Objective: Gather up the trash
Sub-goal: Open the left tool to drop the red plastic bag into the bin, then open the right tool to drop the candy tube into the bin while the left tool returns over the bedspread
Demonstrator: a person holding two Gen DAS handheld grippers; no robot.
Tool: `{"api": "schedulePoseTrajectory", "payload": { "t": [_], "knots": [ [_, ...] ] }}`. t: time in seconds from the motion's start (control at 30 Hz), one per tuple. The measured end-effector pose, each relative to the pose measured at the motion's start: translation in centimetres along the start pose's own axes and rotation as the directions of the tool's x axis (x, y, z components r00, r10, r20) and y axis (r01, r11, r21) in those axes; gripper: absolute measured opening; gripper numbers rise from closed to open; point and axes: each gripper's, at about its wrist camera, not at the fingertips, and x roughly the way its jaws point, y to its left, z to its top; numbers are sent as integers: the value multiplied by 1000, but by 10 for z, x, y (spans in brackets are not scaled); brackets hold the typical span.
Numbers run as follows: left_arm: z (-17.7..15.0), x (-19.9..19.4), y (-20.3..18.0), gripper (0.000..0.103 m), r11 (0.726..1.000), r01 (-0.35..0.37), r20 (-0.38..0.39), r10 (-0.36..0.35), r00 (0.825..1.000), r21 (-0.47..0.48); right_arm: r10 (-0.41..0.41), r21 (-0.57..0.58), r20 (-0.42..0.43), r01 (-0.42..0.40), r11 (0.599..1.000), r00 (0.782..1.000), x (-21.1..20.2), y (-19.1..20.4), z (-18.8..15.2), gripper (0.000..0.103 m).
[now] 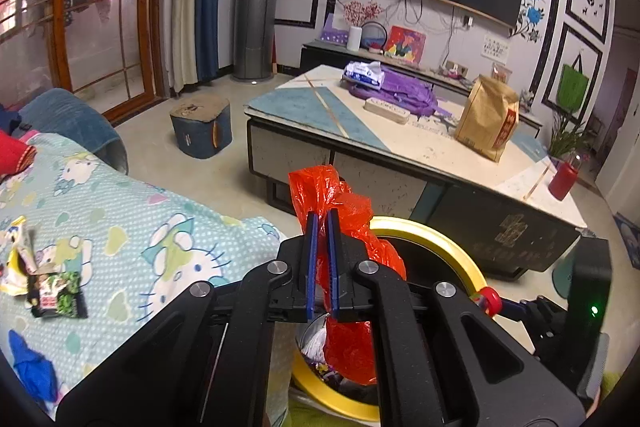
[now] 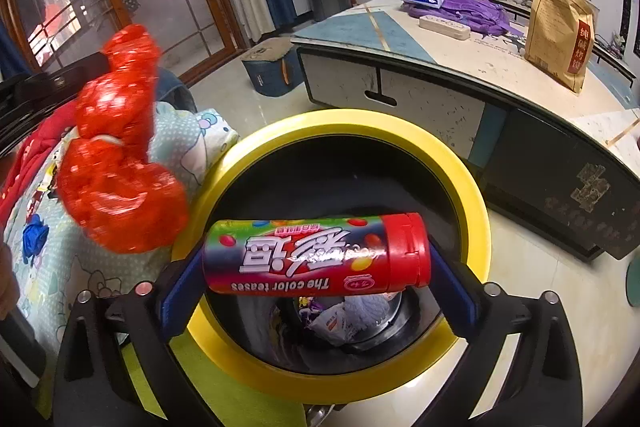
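Observation:
My left gripper (image 1: 323,217) is shut on a crumpled red plastic bag (image 1: 348,211) and holds it over the left edge of a round trash bin with a yellow rim (image 1: 460,251). The bag also shows in the right wrist view (image 2: 120,155), left of the bin. My right gripper (image 2: 316,259) is shut on a red candy tube (image 2: 316,255) lying sideways, held above the bin's opening (image 2: 472,187). Wrappers and paper (image 2: 344,315) lie at the bin's bottom. More snack wrappers (image 1: 44,279) lie on the Hello Kitty blanket (image 1: 132,227).
A low coffee table (image 1: 320,107) stands beyond the bin with a brown paper bag (image 1: 488,115), purple backpack (image 1: 400,95), tissue pack and power strip. A red bottle (image 1: 564,179) sits at its right corner. A blue stool (image 1: 202,131) stands on the floor.

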Motion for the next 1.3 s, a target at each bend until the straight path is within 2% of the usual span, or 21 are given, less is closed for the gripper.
{"api": "schedulePoseTrajectory", "payload": {
  "t": [0.1,0.17,0.23,0.53,0.83,1.2,1.23,1.27,1.3],
  "knots": [
    [0,11,-4,4,1000,8,-26,-8,1000,-1,-10,3,-25,10,1000,1000,5,-1,-1,97],
    [0,15,-6,13,1000,20,-38,-20,999,-6,-19,3,-34,19,1000,999,7,-2,-1,97],
    [-1,18,-5,37,999,31,-44,-32,999,-16,-23,6,-39,23,1000,999,8,-2,-2,97],
    [-6,11,1,57,998,40,-49,-42,998,-51,-30,2,-42,30,1000,999,8,2,-3,97],
    [-6,-8,16,60,993,47,-25,-50,998,-109,-41,-45,29,43,998,999,-2,8,-1,97],
    [-14,-35,26,60,992,36,1,-36,999,-118,-58,-93,57,63,994,997,-3,19,-8,97],
    [-15,-39,28,60,993,34,5,-33,999,-117,-34,-80,80,40,996,996,-8,19,-7,97],
    [-17,-41,29,60,993,30,9,-29,1000,-115,-40,-99,127,53,994,991,-12,22,-4,97],
    [-18,-44,31,60,993,25,12,-24,1000,-117,-73,-127,137,91,988,988,-11,25,-4,97]
  ]
}}
